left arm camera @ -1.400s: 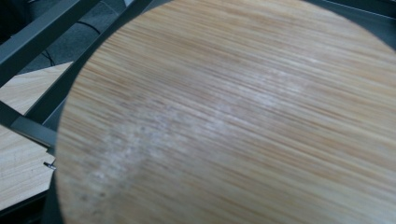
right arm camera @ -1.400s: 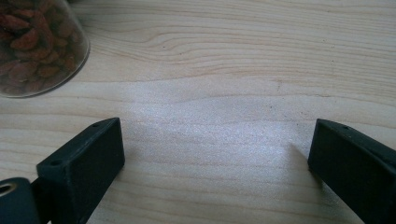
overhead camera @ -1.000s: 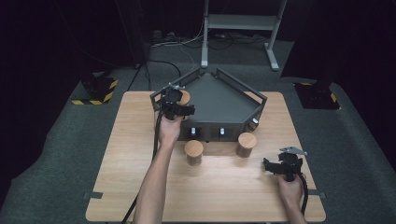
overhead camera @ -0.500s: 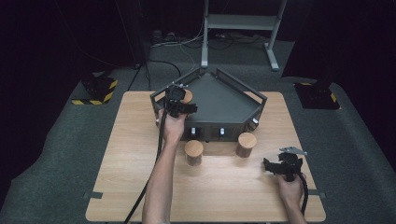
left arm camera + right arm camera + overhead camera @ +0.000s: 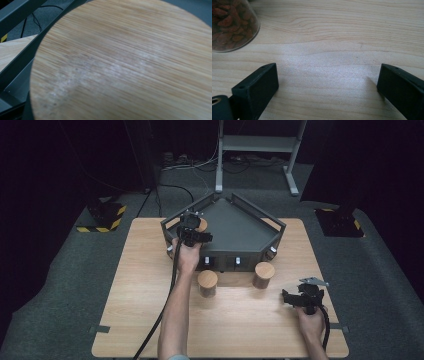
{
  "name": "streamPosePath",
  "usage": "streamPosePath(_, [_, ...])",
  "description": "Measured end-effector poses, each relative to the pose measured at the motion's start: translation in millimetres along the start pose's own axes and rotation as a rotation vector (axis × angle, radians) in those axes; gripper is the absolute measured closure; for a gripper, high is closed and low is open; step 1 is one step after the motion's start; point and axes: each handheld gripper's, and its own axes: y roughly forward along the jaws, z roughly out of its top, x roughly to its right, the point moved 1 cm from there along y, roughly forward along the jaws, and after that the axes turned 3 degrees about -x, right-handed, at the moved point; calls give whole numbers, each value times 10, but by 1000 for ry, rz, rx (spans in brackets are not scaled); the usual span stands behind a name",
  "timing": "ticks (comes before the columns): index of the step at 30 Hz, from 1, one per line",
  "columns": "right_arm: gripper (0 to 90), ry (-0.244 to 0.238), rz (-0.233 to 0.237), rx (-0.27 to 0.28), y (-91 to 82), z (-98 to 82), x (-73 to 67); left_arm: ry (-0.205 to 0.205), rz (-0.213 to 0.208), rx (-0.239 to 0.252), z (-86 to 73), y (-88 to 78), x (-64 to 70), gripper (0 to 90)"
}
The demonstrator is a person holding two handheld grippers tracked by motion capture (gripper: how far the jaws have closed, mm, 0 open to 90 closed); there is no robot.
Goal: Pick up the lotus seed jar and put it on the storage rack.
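Jar with bamboo lid (image 5: 200, 224) sits at the left rear of the dark five-sided tray (image 5: 235, 227), just inside its left wall; in the left gripper view the round lid (image 5: 125, 62) is very close to the camera, with the tray's grey rail (image 5: 17, 11) at upper left. Jar body hidden under the gripper.

Change from a second ago: left gripper (image 5: 192, 231) has shifted slightly toward the tray's rear and sunk a little onto the jar; the forearm reaches further in. Right gripper (image 5: 304, 296) and the two jars in front of the tray are unmoved.

Left gripper jaws closed in tight; no jaw tips visible. The lid sits directly beneath, so it reads as gripping the jar with bamboo lid.

Left hand (image 5: 186, 256): arm extended long from the near edge, wrist over the tray's front wall, cable trailing down along the forearm.

Right hand (image 5: 311, 322): low at the near right of the wooden table (image 5: 125, 295). Right gripper view shows its jaws spread wide over bare wood, nothing between them; glass jar of reddish-brown pieces (image 5: 230, 23) at upper left, apart from the jaws.

Front jars (image 5: 207, 283) and (image 5: 263, 274) stand just before the tray
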Motion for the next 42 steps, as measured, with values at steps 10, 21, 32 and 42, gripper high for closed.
streamPosePath(10, [33, 0, 0, 0, 0, 0, 0, 0, -5, 3, -27, 13, -19, 253])
streamPosePath(21, [33, -2, 0, 1, 0, 0, 1, 15, 1, 15, -55, 17, -12, 252])
streamPosePath(32, [33, -2, 0, 0, 0, 0, 1, -9, -10, 10, -57, 2, -49, 115])
streamPosePath(42, [33, -2, 0, 0, 0, 0, 1, 35, -13, 8, -83, -114, -12, 93])
